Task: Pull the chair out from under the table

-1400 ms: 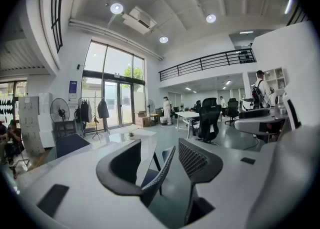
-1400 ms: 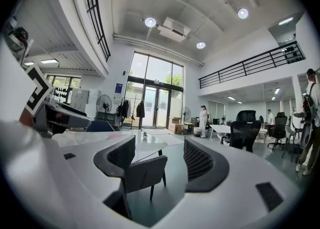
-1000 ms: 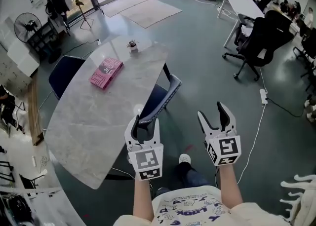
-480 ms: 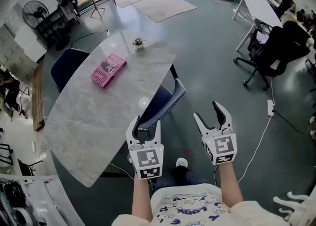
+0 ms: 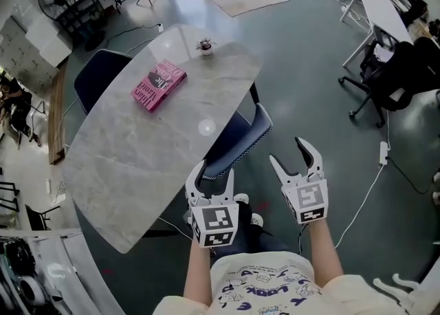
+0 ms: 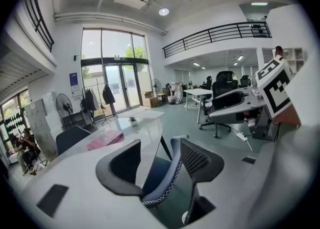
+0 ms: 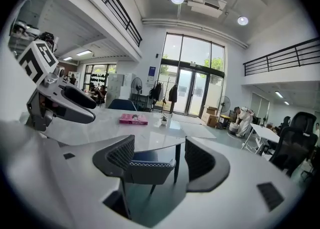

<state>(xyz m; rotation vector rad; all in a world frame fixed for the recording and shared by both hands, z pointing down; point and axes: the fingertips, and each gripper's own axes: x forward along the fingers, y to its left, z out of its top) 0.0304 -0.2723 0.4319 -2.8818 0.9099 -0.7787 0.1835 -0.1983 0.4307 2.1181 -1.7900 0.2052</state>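
Observation:
A dark blue chair (image 5: pixel 240 135) with a white-stitched back edge is tucked under the right side of the marble table (image 5: pixel 130 155). My left gripper (image 5: pixel 212 175) is open just short of the chair's back. Its jaws have just been opening. In the left gripper view the chair back (image 6: pixel 167 180) shows between the fingers (image 6: pixel 120 168), untouched. My right gripper (image 5: pixel 291 155) is open over the floor to the right of the chair. In the right gripper view the chair (image 7: pixel 145 167) sits ahead between the open jaws, clear of them.
A pink book (image 5: pixel 159 84) and a small potted plant (image 5: pixel 205 47) lie on the table. Another dark chair (image 5: pixel 96 80) stands at its far side. A black office chair (image 5: pixel 405 73) and a floor cable (image 5: pixel 364 190) are to the right. My shoe (image 5: pixel 256 221) is below the grippers.
Both grippers have come forward and down toward the chair's back. The left jaws stand slightly wider. The table and chair sit closer in the head view.

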